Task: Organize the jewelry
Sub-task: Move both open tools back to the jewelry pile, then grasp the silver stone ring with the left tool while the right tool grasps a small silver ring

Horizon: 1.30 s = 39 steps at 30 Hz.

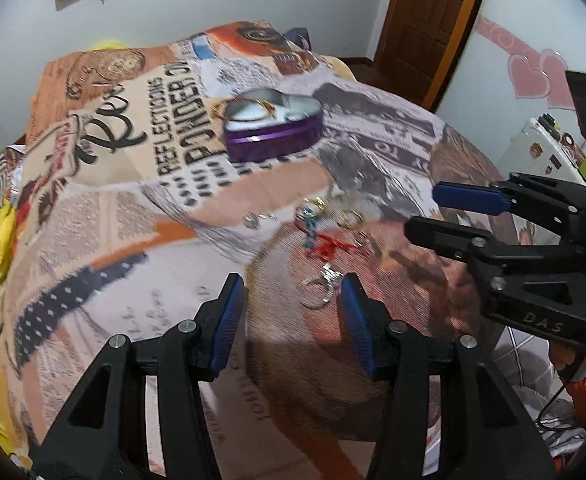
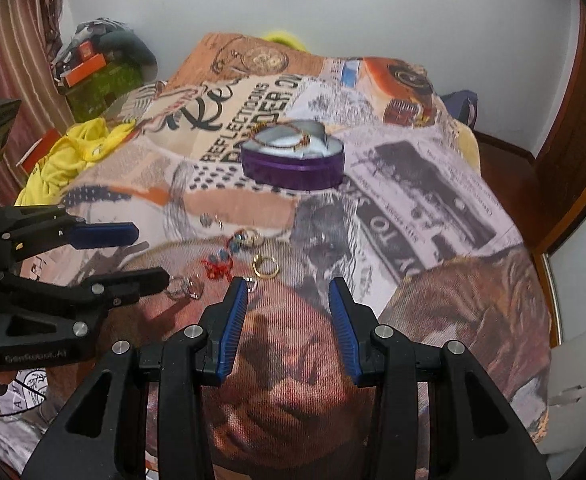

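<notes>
The loose jewelry lies in a small scatter on the printed blanket (image 1: 133, 208) of the bed: a silver ring (image 1: 320, 286) nearest my left tongs (image 1: 293, 292), a red trinket (image 1: 327, 246) just past it, a string of blue beads (image 1: 310, 228), a gold ring (image 2: 265, 266) and a few smaller pieces too blurred to name. Farther back on the blanket, well apart from the scatter, stands the purple heart-shaped tin (image 1: 273, 126), open on top, with a thin bracelet draped over its rim. My left tongs are spread wide over the blanket, holding nothing, with the silver ring lying just inside the right-hand pad. My right tongs (image 2: 289, 292) are likewise parted and empty, their tips just short of the gold ring and a small silver piece beside the left pad. Yellow cloth (image 2: 81, 148) is bunched at the bed's far left edge, and a brown wooden door (image 1: 433, 20) stands behind the bed.
</notes>
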Available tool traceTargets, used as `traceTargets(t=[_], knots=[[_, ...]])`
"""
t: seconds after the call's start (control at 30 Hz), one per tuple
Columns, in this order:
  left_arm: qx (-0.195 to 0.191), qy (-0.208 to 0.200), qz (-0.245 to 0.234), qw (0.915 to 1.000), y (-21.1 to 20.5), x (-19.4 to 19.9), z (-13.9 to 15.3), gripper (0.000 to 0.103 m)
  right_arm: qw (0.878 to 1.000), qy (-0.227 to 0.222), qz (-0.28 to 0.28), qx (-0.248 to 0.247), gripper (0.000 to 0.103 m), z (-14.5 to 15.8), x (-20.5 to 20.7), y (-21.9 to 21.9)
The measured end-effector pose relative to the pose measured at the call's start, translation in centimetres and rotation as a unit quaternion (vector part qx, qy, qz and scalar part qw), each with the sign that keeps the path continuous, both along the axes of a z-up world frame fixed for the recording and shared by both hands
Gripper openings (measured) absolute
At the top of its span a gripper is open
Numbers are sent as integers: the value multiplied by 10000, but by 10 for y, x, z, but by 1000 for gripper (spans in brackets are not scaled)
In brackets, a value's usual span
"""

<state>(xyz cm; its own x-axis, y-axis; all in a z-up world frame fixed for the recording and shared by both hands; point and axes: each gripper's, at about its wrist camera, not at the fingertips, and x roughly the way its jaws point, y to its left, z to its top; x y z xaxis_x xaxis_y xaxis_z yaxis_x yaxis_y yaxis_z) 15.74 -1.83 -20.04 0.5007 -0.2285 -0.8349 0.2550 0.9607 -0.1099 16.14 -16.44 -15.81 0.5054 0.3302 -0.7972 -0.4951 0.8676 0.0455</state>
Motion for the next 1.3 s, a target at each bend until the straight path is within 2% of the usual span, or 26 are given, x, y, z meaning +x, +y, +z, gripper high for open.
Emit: traceTargets(t=[0.2, 0.37, 0.53, 0.7, 0.73, 0.83, 1.17, 1.3], knots=[[90, -56, -83, 9999, -12, 3, -10, 49, 10000, 66, -10, 41, 38, -7, 0, -3], [64, -29, -166, 9998, -14, 8, -15, 40, 10000, 73, 28, 30, 38, -11, 3, -1], [-18, -36, -158, 9999, -11, 10, -17, 26, 9997, 183, 140, -14, 38, -20, 6, 2], [-162, -38, -168, 9997, -8, 12, -18, 22, 9993, 264, 246, 61, 35, -26, 8, 4], [-170, -46, -161, 9997, -8, 12, -18, 19, 9993, 258, 271, 63, 35, -26, 8, 5], [-264, -30, -131, 9996, -5, 12, -18, 19, 9992, 241, 321, 43, 29, -28, 9, 10], [-356, -71, -33, 9993, 1, 11, -15, 19, 9986, 254, 447, 77, 23, -30, 12, 23], [-374, -93, 40, 9992, 4, 11, -14, 19, 9983, 286, 491, 130, 11, -31, 12, 25]])
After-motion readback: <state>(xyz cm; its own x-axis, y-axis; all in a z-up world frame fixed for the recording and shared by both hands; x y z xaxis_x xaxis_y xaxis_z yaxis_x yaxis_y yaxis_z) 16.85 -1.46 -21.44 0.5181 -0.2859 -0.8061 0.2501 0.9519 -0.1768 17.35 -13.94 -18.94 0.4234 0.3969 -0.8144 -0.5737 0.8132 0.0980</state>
